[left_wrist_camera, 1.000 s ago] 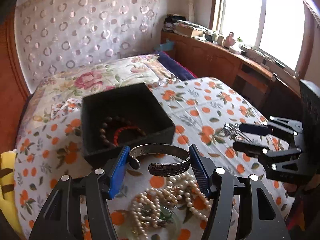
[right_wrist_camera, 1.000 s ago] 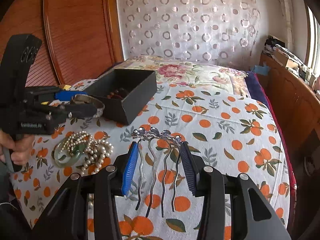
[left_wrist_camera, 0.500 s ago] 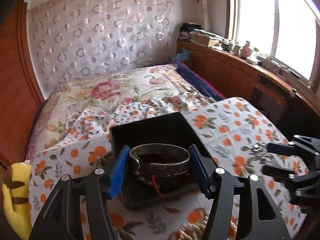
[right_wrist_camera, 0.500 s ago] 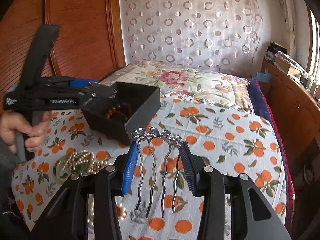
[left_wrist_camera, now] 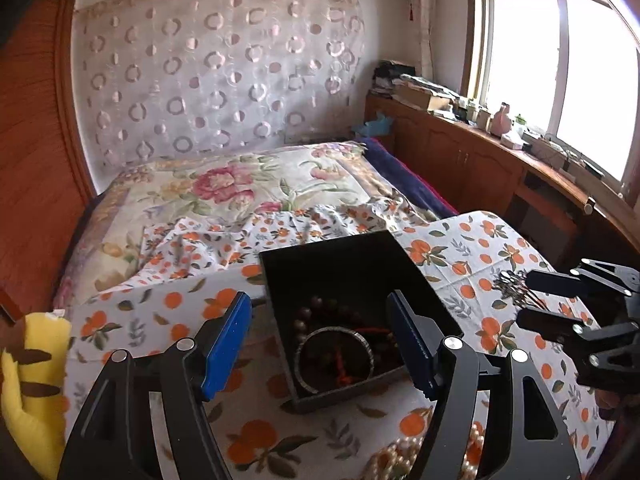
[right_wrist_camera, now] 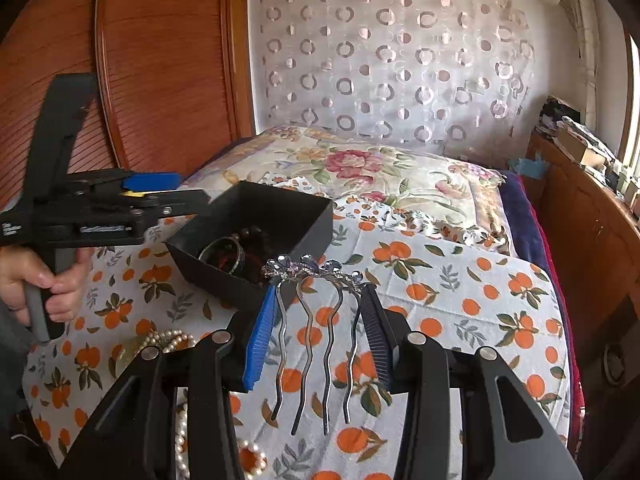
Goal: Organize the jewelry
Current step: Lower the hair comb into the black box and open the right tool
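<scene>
A black open box (left_wrist_camera: 344, 268) stands on the orange-print cloth. Inside it, a silver bangle (left_wrist_camera: 334, 360) lies on dark bead bracelets (left_wrist_camera: 320, 308). My left gripper (left_wrist_camera: 318, 298) hovers over the box with its jaws opening and nothing between the blue pads (left_wrist_camera: 226, 344). My right gripper (right_wrist_camera: 320, 292) is shut on a silver four-pronged hair comb (right_wrist_camera: 308, 320), just right of the box (right_wrist_camera: 316, 220). The right wrist view also shows the bangle (right_wrist_camera: 224, 254) in the box and the left gripper (right_wrist_camera: 192, 188) above its left edge, held by a hand (right_wrist_camera: 44, 280).
Pearl strands (right_wrist_camera: 168, 338) lie on the cloth in front of the box. A yellow plush toy (left_wrist_camera: 28, 380) sits at the left edge. A floral quilt (left_wrist_camera: 224, 184) lies behind the box. A wooden cabinet (left_wrist_camera: 480, 168) runs along the window side, and a wooden headboard (right_wrist_camera: 160, 60) stands on the left.
The left gripper carried the bangle from above the pearls to over the box and let it go; the bangle now lies in the box. The right gripper with the comb moved nearer the box.
</scene>
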